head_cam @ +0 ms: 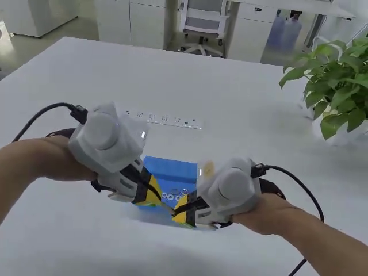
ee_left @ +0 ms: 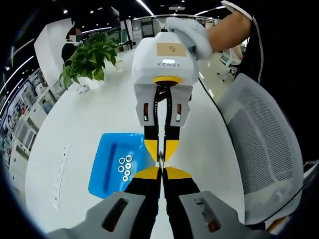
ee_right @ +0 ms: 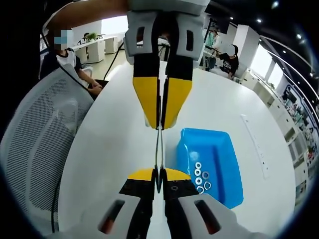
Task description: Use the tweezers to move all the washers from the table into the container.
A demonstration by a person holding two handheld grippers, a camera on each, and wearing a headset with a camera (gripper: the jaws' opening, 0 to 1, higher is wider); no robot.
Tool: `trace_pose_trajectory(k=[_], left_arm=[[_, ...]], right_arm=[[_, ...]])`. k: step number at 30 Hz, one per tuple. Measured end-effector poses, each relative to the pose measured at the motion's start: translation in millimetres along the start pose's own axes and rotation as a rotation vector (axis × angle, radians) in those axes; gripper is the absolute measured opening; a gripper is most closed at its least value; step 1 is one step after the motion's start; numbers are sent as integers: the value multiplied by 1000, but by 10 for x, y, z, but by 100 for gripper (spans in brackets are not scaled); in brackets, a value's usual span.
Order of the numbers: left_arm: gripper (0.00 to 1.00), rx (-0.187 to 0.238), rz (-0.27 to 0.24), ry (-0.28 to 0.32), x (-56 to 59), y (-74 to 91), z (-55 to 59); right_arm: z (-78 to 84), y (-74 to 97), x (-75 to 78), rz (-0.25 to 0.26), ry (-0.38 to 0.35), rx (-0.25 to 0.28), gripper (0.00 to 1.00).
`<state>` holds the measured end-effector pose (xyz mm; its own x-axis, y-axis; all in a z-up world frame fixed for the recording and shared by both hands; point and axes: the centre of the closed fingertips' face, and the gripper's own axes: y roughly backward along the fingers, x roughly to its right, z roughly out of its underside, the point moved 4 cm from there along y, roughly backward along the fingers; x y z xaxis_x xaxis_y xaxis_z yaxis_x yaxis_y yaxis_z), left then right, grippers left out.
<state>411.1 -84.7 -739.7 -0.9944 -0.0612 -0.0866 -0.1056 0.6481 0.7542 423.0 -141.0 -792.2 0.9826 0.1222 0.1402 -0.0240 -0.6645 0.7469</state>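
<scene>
2 grippers meet tip to tip over the counter, sharing the tweezers beside the blue container.
A power strip lies farther back on the counter, a potted plant stands at its right edge, and a mesh chair back sits close to the near side; nothing stands between the grippers and the container. The washers lie clustered inside the container, just beside the tweezers. The left gripper and the right gripper point straight at each other. The left gripper's fingers are clenched on one end of the thin tweezers. The right gripper's fingers are pinched on the other end. The tweezers span the short gap between them.
</scene>
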Motion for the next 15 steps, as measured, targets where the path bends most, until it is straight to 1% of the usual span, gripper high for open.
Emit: trace_pose_trajectory(k=[2, 4, 6, 10, 12, 13, 15], left_arm=[[5, -6, 2, -1, 26, -34, 41], [5, -17, 5, 7, 61, -82, 117], [5, -11, 6, 21, 65, -124, 176], [5, -18, 8, 31, 94, -203, 266], [5, -17, 13, 49, 102, -254, 320], [5, -20, 16, 55, 106, -277, 344], [5, -41, 17, 53, 121, -336, 402]], right_arm=[[28, -28, -33, -9, 1, -11, 7], [55, -55, -66, -14, 0, -22, 7], [83, -80, -95, -18, 6, -36, 7], [144, -143, -138, -24, -1, -52, 7], [181, -180, -159, -25, 4, -68, 7], [196, -195, -168, -26, 3, -74, 7], [232, -226, -185, -26, 2, -86, 7]])
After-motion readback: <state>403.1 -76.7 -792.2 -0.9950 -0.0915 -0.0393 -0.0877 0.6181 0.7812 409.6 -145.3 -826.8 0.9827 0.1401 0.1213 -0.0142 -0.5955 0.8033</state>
